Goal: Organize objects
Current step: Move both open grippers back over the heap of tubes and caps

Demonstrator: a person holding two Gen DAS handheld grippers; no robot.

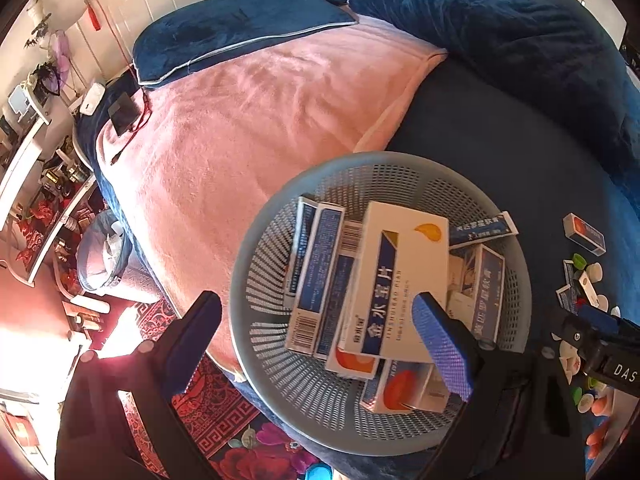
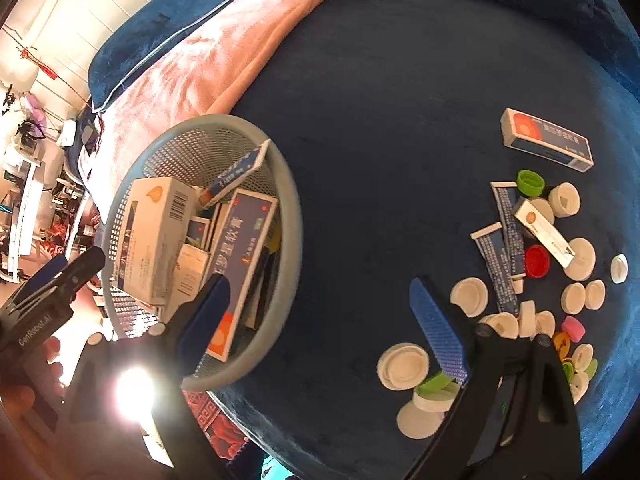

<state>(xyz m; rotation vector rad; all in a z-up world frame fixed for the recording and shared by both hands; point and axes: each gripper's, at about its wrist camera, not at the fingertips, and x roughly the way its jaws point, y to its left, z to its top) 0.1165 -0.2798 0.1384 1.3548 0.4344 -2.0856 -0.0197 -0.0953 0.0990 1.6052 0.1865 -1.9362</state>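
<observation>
A grey mesh basket (image 1: pixel 372 159) stands on the dark blue bed and holds several medicine boxes, with a large white box (image 1: pixel 404 276) on top. My left gripper (image 1: pixel 316 320) hangs open just above it. One finger is outside the rim and the other is over the boxes, gripping nothing. My right gripper (image 2: pixel 320 288) is open too, above the bedspread between the basket (image 2: pixel 294 216) and a scatter of bottle caps (image 2: pixel 404 366). Among the caps lie ointment tubes (image 2: pixel 506 216) and a small white box (image 2: pixel 544 232). A blue-and-white box (image 2: pixel 546 145) lies further back.
A pink blanket (image 1: pixel 248 128) and a blue pillow (image 1: pixel 240 36) lie behind the basket, and a rumpled blue duvet (image 1: pixel 520 40) lies at the back right. The bed edge drops to a red patterned carpet (image 1: pixel 216 412). Cluttered shelves (image 1: pixel 44 184) stand at the left.
</observation>
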